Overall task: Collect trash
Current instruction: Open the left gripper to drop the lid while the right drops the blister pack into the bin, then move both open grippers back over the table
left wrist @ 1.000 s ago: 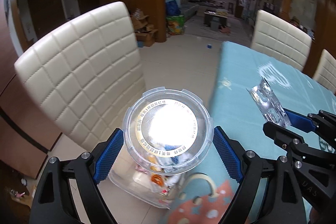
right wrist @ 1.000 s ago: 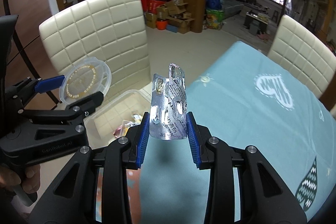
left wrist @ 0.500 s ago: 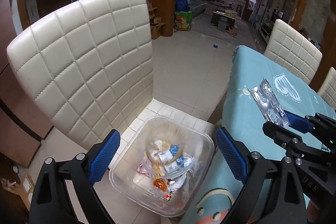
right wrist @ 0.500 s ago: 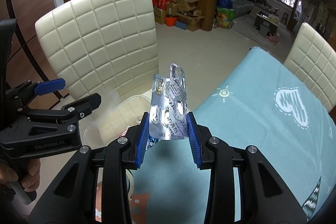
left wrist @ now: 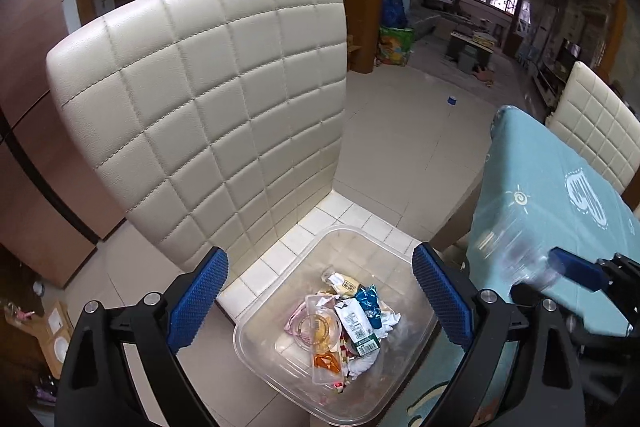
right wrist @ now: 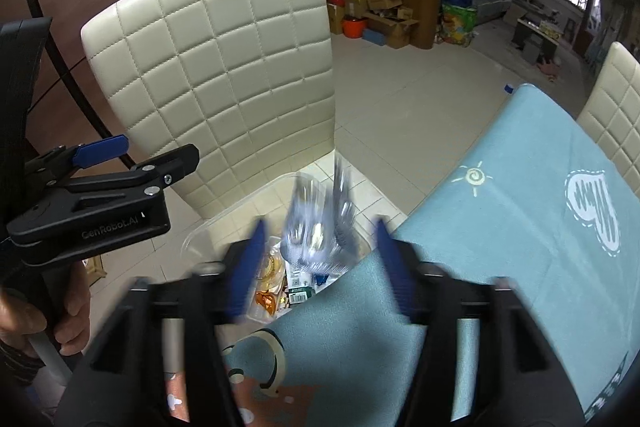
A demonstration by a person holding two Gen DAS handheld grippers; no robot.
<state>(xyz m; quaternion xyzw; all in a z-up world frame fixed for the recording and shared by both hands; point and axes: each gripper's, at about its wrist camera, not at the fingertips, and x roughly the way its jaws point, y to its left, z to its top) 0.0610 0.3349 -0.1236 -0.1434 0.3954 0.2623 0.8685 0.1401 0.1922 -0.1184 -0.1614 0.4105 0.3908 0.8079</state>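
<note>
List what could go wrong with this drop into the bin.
1. The right gripper has its jaws opening and the blister pack falls blurred between them, near the clear bin's table-side rim; it might clip that rim and land on the chair seat or tablecloth.
2. The bin looks to sit at the seat's edge, so a nudge from the open left gripper could tip it.

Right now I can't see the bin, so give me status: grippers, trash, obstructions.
Left gripper open, empty. Right gripper opening; blister pack loose between jaws, above clear bin. Nothing blocking the bin.
</note>
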